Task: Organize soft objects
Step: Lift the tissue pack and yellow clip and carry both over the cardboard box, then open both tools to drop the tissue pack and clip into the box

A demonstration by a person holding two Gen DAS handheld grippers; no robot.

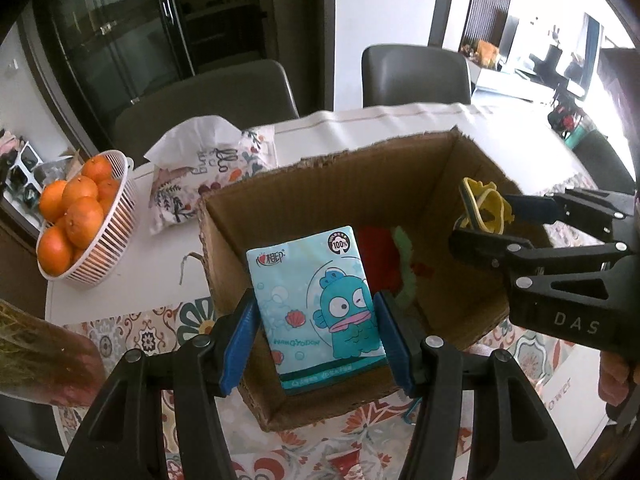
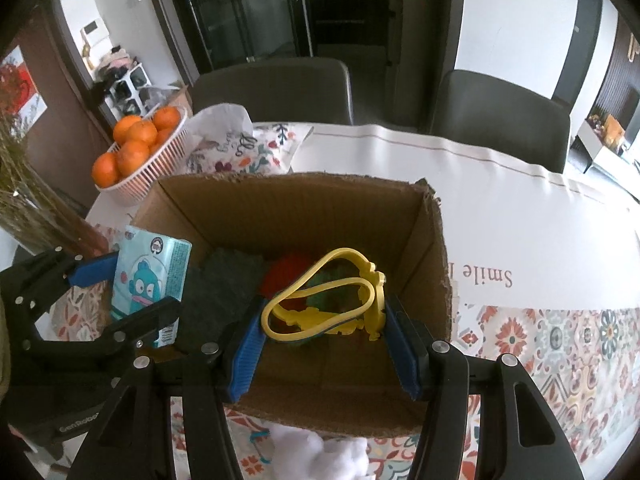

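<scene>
Turquoise cartoon-fish tissue pack (image 1: pixel 316 312), yellow strap toy (image 2: pixel 332 300), brown cardboard box (image 2: pixel 288 208).

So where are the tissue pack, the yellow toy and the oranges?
tissue pack (image 1: pixel 316 304): left wrist view, its printed front.
yellow toy (image 2: pixel 340 300): right wrist view, its lower loop.
oranges (image 1: pixel 82 216): left wrist view, the front orange's skin.

Red and green items (image 1: pixel 394 256) in the box (image 1: pixel 320 184) partly hid behind the tissue pack (image 1: pixel 316 300), white fluff (image 2: pixel 340 456) was cut by the bottom edge, pack print was too small to read.
</scene>
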